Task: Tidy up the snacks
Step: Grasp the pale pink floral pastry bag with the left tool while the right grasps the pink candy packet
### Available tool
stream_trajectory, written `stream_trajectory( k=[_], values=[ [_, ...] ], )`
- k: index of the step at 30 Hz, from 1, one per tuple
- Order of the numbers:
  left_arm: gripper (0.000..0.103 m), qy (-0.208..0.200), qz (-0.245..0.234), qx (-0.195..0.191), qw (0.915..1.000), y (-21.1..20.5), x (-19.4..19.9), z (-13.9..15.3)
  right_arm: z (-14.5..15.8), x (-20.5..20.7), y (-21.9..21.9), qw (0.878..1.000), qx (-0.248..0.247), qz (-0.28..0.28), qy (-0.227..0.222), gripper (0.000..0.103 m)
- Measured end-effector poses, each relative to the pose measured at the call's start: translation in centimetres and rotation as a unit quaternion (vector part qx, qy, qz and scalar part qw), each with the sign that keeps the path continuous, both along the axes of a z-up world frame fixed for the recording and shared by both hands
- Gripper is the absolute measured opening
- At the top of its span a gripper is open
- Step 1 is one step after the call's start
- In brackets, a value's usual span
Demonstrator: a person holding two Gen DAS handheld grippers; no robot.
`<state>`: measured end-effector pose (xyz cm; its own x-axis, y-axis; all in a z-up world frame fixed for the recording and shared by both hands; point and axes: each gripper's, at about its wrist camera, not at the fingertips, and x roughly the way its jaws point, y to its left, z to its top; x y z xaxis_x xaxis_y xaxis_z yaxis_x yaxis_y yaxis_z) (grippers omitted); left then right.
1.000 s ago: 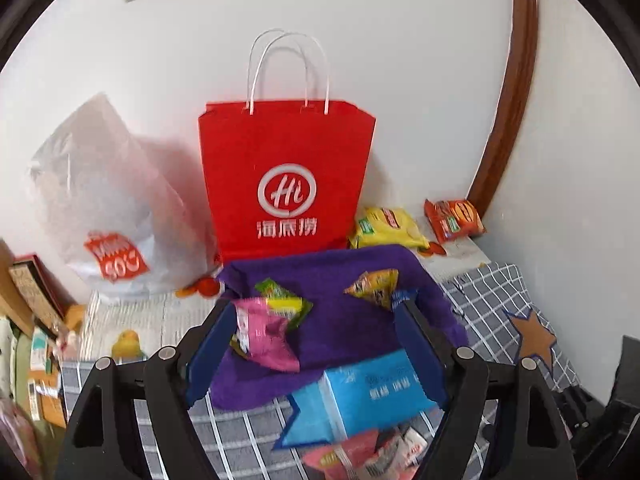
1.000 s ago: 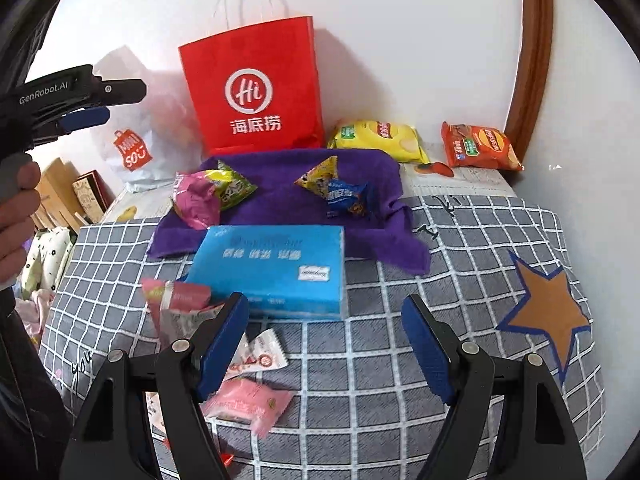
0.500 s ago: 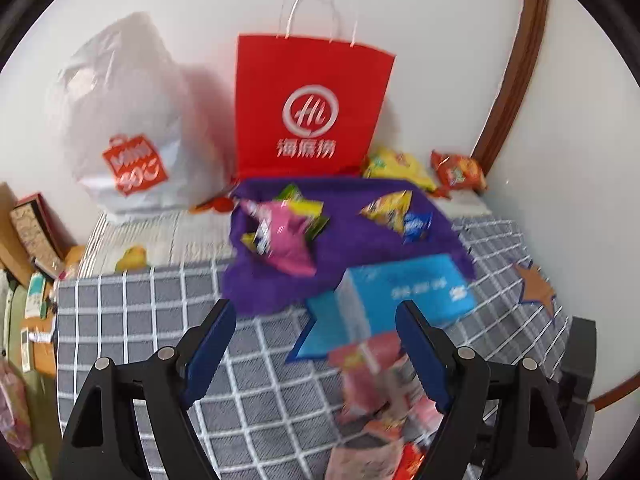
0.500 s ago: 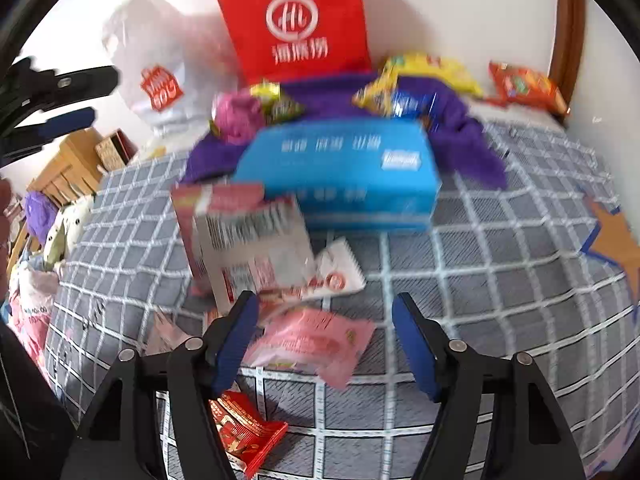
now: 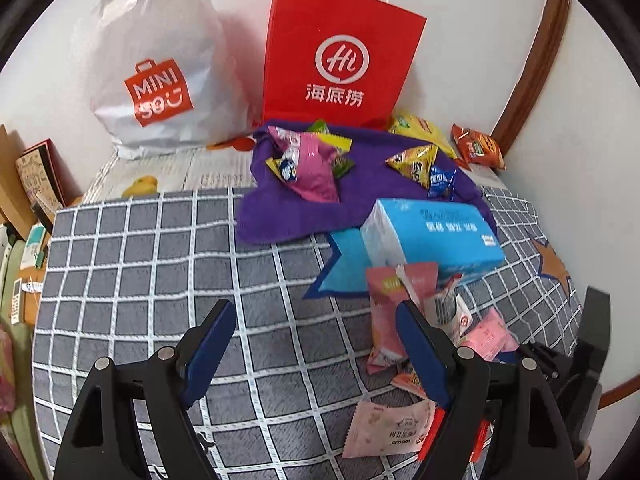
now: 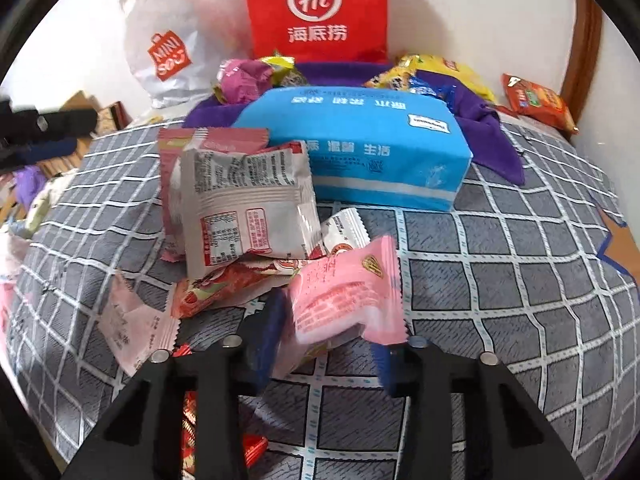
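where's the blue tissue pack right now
In both wrist views the blue tissue pack lies mid-table on the grid cloth, just before the purple towel, behind the pink snack packets.

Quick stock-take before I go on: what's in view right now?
Paper bag: one, red, upright at the wall.
Plastic bag: one, white, left of the red one.
Towel: one, purple, holding several snacks.
Tissue pack: one, blue, in front of the towel.
Pink snack packet: one, between the right jaws.
Loose packets: several, pink, white and red, on the checked cover.
Left gripper: open, empty.
Right gripper: jaws closing on the pink snack packet.
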<state>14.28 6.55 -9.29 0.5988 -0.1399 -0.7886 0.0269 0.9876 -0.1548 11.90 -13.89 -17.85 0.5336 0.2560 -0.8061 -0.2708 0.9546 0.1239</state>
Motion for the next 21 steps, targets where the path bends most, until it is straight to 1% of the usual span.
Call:
stream_trajectory(
  k=[2,4,6,10,14,16,18,20,21],
  values=[
    [0.080,0.002,-0.002,0.000,1.0000,-0.3,-0.1,-0.4,0.1,-0.1,-0.9,1.000,0.009,0.004,-0.009,0.035],
    [0.080,0.002,-0.006,-0.004,1.0000,-0.6,-0.5,-0.9,0.3,-0.1,-1.8,1.000,0.006,0.001,-0.021,0.035],
    [0.080,0.005,-0.009,-0.005,0.9999,-0.8,-0.9,-1.5,0.5,-0.1,-2.9,0.999,0.001,-0.001,-0.035,0.035],
    [0.080,0.025,-0.013,-0.008,0.9996,-1.6,-2.1,-3.1,0.8,0.4,-5.4,0.998,-0.019,-0.019,-0.057,0.035],
    [0.080,0.044,-0.021,-0.014,0.9987,-2.6,-3.2,-4.7,0.1,1.0,-6.7,0.997,-0.030,-0.034,-0.058,0.035],
    [0.080,0.051,-0.029,-0.019,0.9981,-3.1,-3.8,-5.4,-0.1,1.2,-7.1,0.998,-0.018,-0.032,-0.049,0.035],
    [0.080,0.056,-0.034,-0.023,0.9976,-3.7,-4.2,-5.9,0.1,1.1,-7.2,0.998,-0.015,-0.034,-0.052,0.035],
    [0.081,0.057,-0.041,-0.022,0.9972,-4.3,-4.6,-6.2,-0.1,1.3,-6.9,0.998,-0.028,-0.036,-0.050,0.035],
    [0.081,0.058,-0.048,-0.016,0.9970,-4.9,-4.8,-6.4,-0.3,1.4,-6.7,0.998,-0.034,-0.033,-0.044,0.035]
  ],
)
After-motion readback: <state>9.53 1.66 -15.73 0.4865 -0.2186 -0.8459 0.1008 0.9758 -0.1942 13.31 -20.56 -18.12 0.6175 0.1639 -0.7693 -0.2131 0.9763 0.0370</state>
